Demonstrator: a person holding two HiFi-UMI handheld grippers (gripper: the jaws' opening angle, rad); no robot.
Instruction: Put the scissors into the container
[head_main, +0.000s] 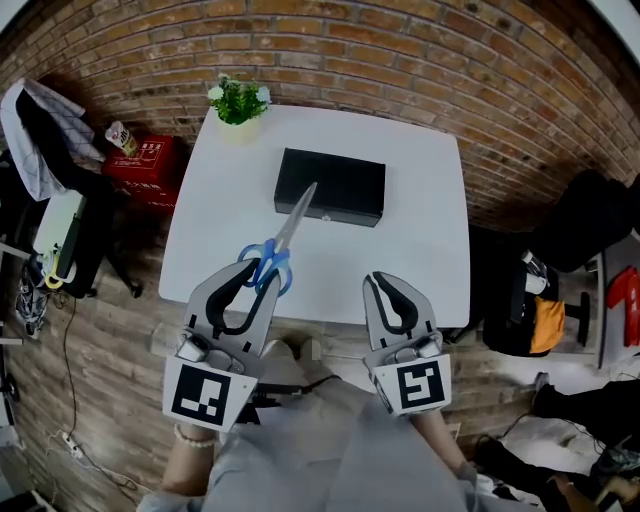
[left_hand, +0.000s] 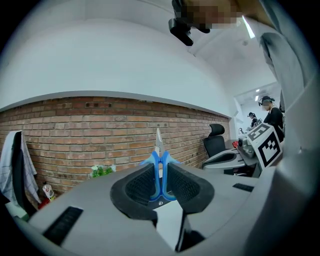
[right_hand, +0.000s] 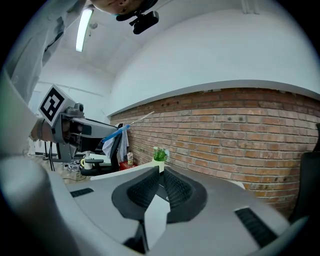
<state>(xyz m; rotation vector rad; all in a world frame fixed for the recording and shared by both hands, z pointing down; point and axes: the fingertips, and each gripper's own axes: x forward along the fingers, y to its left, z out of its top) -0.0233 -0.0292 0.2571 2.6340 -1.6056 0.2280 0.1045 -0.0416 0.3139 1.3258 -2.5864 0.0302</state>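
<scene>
Blue-handled scissors (head_main: 276, 250) are held above the white table (head_main: 420, 240), blades pointing toward the black box container (head_main: 330, 187). My left gripper (head_main: 256, 281) is shut on the scissors' handles; in the left gripper view the blue handles (left_hand: 160, 175) are pinched between the pads and the blade tip sticks up. The scissors tip overlaps the container's front left edge in the head view. My right gripper (head_main: 387, 291) hovers at the table's near edge, jaws together with nothing between them (right_hand: 159, 186). The scissors (right_hand: 120, 130) and left gripper also show far left in the right gripper view.
A small potted plant (head_main: 238, 102) stands at the table's far left corner. A brick wall runs behind the table. A red box (head_main: 150, 165) and a chair with clothes (head_main: 40, 150) are at the left, a black office chair (head_main: 590, 230) at the right.
</scene>
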